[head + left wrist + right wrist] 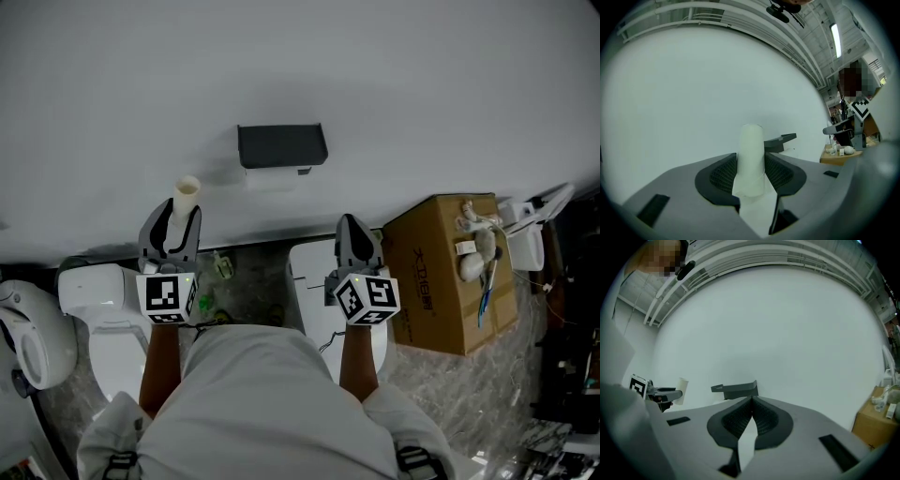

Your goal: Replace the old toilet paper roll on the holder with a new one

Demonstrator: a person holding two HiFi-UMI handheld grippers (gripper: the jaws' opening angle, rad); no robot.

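White wall (422, 84) fills the upper frame, black holder (281, 145) at centre. The left gripper (172, 223) clamps the old cardboard core (187, 190) lower-left of it; the right gripper (355, 236) is closed, empty — best hold the pinch firm, discard first.

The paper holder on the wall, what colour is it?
The holder is dark grey, nearly black, and shows best in the head view.

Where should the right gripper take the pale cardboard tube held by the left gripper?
Probably by the free upper end of the pale cardboard tube, above the left gripper, which clamps its lower part. The tube stands roughly upright, so open the shut right gripper and come in from the right.
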